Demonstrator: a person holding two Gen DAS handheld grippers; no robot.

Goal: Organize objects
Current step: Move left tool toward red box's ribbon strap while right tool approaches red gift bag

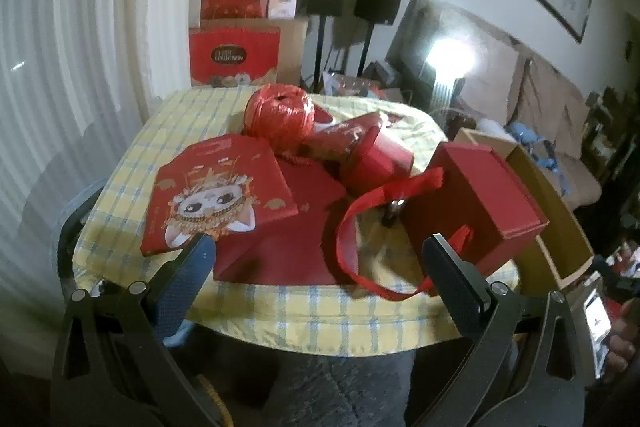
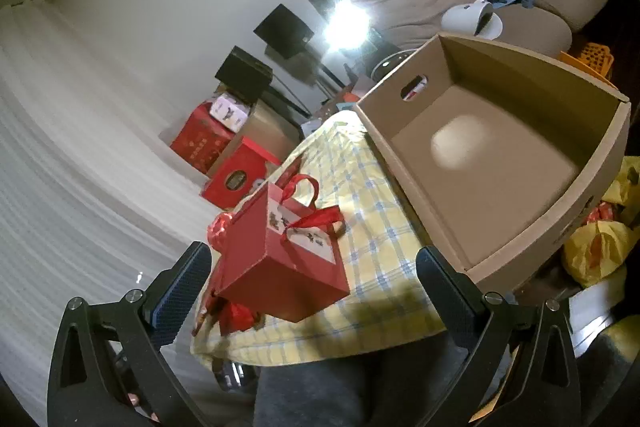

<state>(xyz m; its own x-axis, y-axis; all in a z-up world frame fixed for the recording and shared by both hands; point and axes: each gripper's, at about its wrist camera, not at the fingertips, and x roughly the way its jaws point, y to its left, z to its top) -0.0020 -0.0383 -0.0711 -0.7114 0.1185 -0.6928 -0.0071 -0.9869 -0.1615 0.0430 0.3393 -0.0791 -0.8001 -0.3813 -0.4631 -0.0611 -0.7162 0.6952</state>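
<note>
Both hand-held grippers, left and right, gape wide, empty. Straddle the red gift box squarely before closing, then carry it to the cardboard box.

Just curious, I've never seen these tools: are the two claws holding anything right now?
Left gripper: open, holding nothing, above the red boxes on the table.
Right gripper: open, holding nothing; the red gift box sits ahead, ungripped.
</note>
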